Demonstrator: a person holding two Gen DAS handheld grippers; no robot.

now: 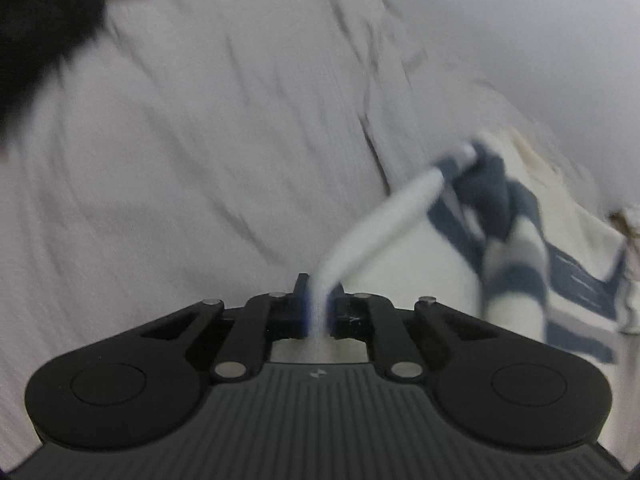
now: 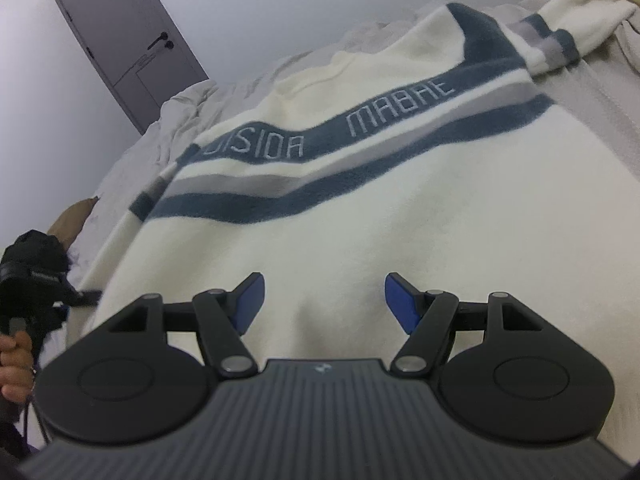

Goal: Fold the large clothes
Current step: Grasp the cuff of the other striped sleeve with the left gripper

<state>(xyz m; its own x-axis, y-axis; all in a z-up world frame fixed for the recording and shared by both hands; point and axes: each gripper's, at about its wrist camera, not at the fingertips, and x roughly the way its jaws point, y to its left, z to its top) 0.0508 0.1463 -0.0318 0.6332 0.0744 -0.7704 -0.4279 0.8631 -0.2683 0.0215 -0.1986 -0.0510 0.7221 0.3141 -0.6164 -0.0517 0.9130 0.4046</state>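
Your left gripper (image 1: 318, 312) is clamped on the cream sweater's (image 2: 360, 240) edge at lower centre; your right gripper (image 2: 324, 300) hangs released above the sweater spread across the bed (image 1: 180, 160). Pinch its hem before lifting, both corners together. Only the right view shows the door (image 2: 124, 36) at upper left.

Sweater (image 2: 360, 220): fuzzy cream knit, matt, blue-grey bands. Bed sheet (image 1: 180, 140): creased pale cloth, finely ribbed. Right gripper (image 2: 324, 304): matt black plastic, metal pivot pins, smooth blue pads. Door (image 2: 128, 36): smooth grey.
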